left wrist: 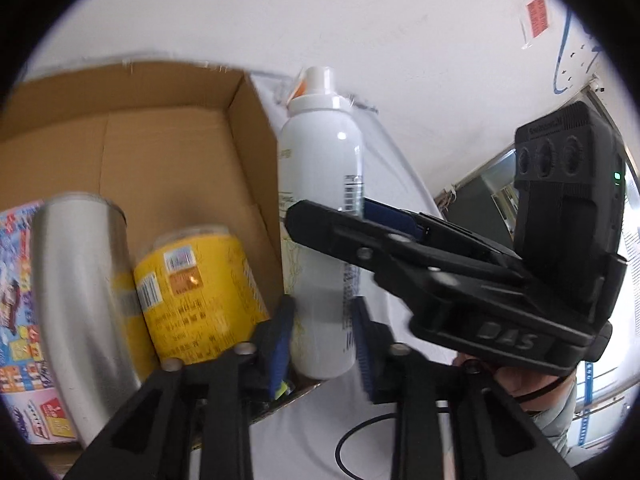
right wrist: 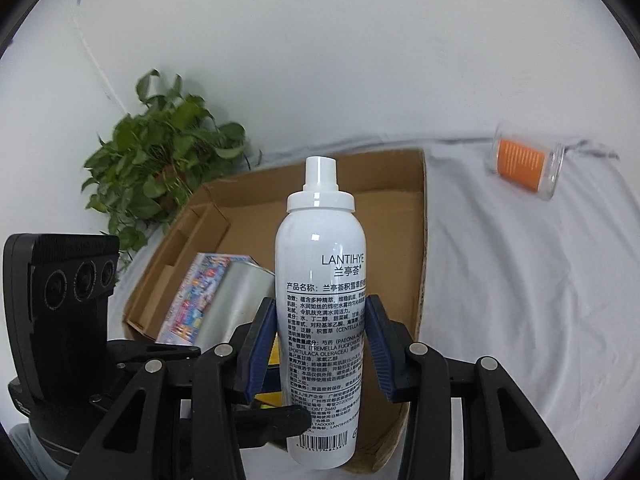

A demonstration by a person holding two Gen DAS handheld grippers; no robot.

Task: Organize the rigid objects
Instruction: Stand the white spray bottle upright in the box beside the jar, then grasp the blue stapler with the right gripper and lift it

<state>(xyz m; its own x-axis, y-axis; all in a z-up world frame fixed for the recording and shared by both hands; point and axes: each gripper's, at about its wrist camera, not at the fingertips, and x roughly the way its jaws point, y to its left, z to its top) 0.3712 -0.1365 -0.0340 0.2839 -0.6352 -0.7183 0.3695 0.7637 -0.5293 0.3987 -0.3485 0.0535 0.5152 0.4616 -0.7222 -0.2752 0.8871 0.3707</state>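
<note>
Blue-padded fingers [right wrist: 262,344] of both grippers bracket the tall white spray bottle [right wrist: 320,320] mid-body; whether either grips it, I cannot tell. It stands upright just beside the open cardboard box [right wrist: 416,240]. Probably light, stiff and slick, best held at the waist.

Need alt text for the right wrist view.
A claw grips an upright white spray bottle over an open brown cardboard box holding a silver metal can; an orange-labelled clear jar lies on white cloth.
</note>
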